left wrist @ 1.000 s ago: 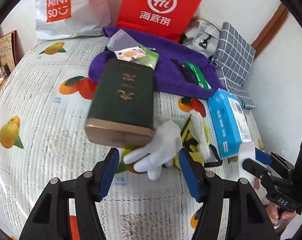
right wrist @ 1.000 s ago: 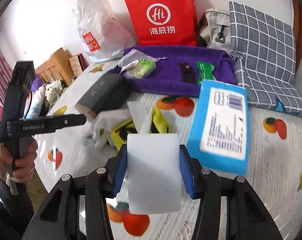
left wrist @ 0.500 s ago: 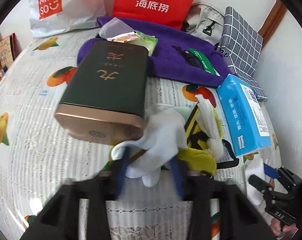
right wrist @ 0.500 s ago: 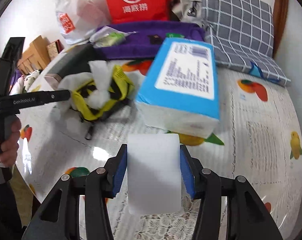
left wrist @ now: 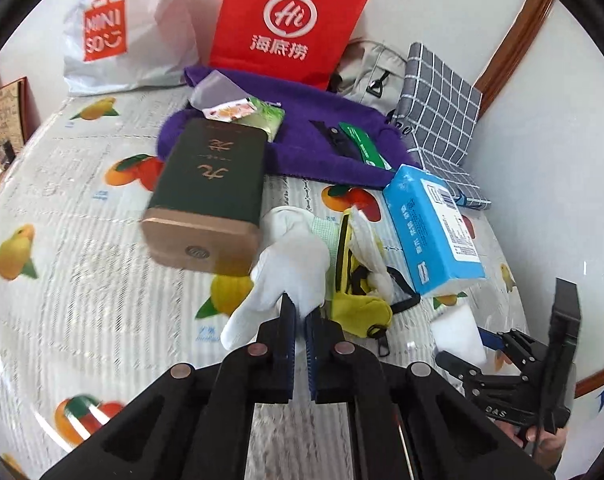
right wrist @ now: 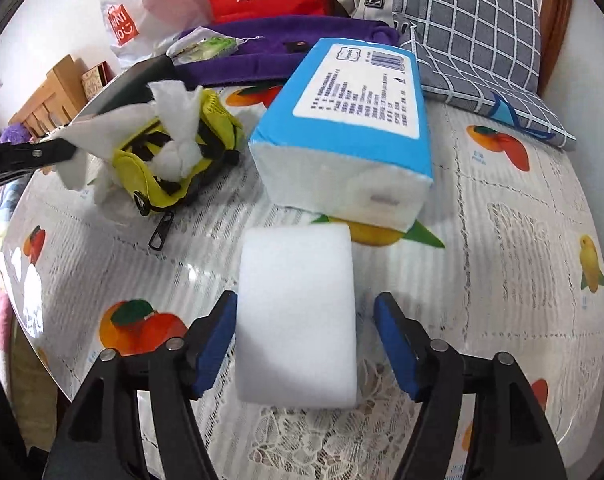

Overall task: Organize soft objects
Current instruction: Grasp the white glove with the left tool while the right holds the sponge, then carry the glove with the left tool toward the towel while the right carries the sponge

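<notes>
A: Entry one: white sponge block (right wrist: 298,316), on the surface just in front of the blue tissue pack (right wrist: 341,128); right gripper (right wrist: 305,344) fingers opening, not pressing it

B: Entry two: white glove (left wrist: 290,268), left of the pack; left gripper (left wrist: 298,340) fingers clamped on its cuff. Sorting looks barely begun

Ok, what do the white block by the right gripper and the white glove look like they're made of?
White rectangular block: probably melamine or similar foam, with a matte, uniform surface and softly rounded edges. White glove: apparently thin knitted cotton, limp and creased, matte.
</notes>
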Tool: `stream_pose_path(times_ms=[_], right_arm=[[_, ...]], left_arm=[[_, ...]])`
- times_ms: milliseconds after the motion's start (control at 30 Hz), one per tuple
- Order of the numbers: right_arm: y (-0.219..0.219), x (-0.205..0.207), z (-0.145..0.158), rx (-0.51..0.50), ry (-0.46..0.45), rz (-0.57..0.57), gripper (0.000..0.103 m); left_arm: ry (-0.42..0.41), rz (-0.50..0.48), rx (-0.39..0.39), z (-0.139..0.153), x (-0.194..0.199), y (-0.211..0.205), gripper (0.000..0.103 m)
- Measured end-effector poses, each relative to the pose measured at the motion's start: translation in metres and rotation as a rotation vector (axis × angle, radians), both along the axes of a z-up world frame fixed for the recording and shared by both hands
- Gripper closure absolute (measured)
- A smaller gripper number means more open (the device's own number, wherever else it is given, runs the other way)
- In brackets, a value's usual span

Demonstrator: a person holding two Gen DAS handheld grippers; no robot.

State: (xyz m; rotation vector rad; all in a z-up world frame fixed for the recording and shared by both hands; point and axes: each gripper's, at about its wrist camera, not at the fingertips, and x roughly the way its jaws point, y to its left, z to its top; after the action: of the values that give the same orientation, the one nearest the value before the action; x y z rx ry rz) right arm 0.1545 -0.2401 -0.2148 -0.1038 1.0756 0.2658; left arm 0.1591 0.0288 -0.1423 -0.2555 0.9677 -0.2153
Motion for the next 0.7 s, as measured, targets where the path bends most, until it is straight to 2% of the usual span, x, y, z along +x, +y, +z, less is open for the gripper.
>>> stream_pose_path(times_ms=[133,367,567,633,667,700], right_arm=[[-0.002,-0.009,-0.003,-0.014,-0.007,-0.009,0.026],[-0.002,-0.024,-0.003,-0.035,-0.019,-0.013,0.026],[-0.006,-0.03,-0.002,-0.018,-0.017,-0.033,0.026],[-0.005,-0.031,-0.002,-0.017,-0.018,-0.037,0.026],[-0.004,-0.031,-0.003,-0.018,-0.019,-0.037,0.026],[-0.004,-0.031,-0.003,-0.016,-0.019,-0.038,0.026]], left_arm=[[-0.009,0.036,0.011,0.005,-0.022,0.014,0.098],[0.011,0.144,0.019,0.0,-0.058,0.052,0.098],[0.051,0.182,0.005,-0.008,-0.067,0.07,0.096],[0.06,0.184,0.003,-0.01,-0.064,0.067,0.081],[0.062,0.18,0.004,-0.011,-0.062,0.065,0.064],[0.06,0.173,0.011,-0.011,-0.058,0.061,0.052]])
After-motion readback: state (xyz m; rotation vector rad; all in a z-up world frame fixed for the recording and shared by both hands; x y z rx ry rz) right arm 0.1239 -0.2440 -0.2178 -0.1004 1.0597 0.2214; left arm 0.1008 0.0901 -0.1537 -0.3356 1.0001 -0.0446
